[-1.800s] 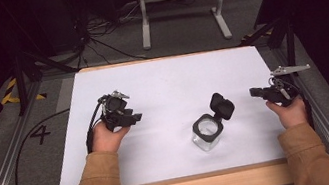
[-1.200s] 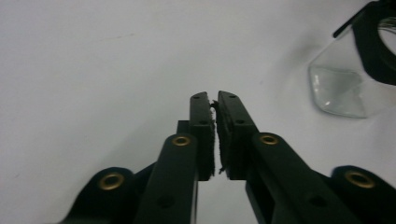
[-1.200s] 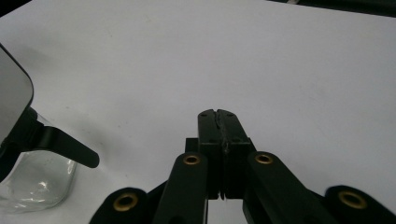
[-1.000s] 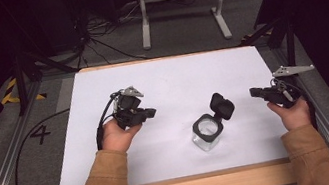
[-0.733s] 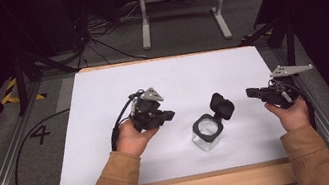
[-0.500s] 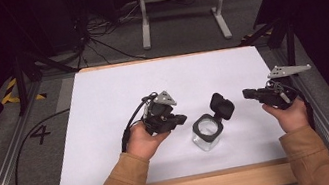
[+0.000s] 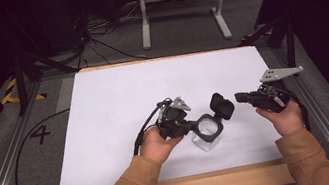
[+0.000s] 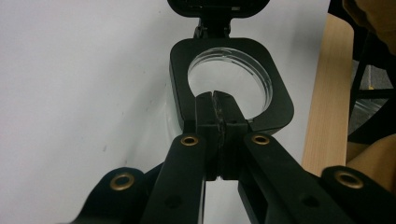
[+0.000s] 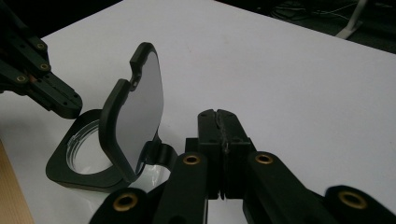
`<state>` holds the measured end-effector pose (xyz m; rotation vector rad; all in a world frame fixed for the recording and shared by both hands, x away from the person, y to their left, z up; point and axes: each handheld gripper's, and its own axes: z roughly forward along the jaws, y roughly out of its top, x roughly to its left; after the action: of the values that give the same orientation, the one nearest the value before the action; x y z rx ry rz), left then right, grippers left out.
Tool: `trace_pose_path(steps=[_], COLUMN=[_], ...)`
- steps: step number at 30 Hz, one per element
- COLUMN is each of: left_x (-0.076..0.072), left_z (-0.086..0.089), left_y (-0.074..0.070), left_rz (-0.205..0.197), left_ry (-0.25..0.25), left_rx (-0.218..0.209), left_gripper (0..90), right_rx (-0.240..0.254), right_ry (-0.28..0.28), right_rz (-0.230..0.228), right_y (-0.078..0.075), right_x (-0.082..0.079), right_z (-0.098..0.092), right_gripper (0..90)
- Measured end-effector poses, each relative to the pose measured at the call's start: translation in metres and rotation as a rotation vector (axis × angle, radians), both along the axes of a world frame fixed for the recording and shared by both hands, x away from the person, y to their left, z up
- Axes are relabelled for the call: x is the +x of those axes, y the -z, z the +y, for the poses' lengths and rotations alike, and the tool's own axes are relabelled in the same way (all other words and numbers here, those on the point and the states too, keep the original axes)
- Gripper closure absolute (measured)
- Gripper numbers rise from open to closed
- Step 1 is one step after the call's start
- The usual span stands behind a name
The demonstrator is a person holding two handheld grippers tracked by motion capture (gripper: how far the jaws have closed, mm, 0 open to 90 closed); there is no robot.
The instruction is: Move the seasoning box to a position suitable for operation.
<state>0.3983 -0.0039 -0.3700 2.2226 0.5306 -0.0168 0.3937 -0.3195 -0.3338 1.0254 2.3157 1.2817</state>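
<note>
- High view showed me the clear, square-shouldered plastic jar (image 7: 207,136) with its black collar, standing upright on the white table sheet (image 7: 119,105), near the sheet's front edge and a little right of its middle.
- Its black hinged flip lid (image 7: 222,105) stood open, tilted up off the far-right side of the jar.
- My left gripper (image 7: 189,127) had its jaws clenched together with nothing between them; the tips lay at the jar's left rim. In the left gripper view those tips (image 8: 215,108) sat against the near edge of the black collar (image 8: 275,100), though I could not tell whether they pressed on it.
- My right gripper (image 7: 240,96) was also clenched and empty, held just right of the jar's lid and apart from it. In the right gripper view its tips (image 9: 218,122) pointed past the raised lid (image 9: 140,112).
- I judged the step in hand as bracing the jar from the left while the right lined up on the lid.
- The next move, as I read it, called for the right tips to nudge the lid over its hinge and down onto the collar, with the left keeping the jar from sliding or tipping.
</note>
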Motion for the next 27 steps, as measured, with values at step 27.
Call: trace_pose_path(steps=[27], left_x=[-0.001], left_z=[-0.003], left_y=[0.002], left_rz=[-0.015], left_ry=[-0.003], left_rx=[-0.012], left_gripper=[90.0], right_rx=[0.001], right_ry=[-0.072], right_rz=[-0.065], right_y=[-0.021], right_x=[-0.021], right_z=[0.026], right_gripper=[89.4])
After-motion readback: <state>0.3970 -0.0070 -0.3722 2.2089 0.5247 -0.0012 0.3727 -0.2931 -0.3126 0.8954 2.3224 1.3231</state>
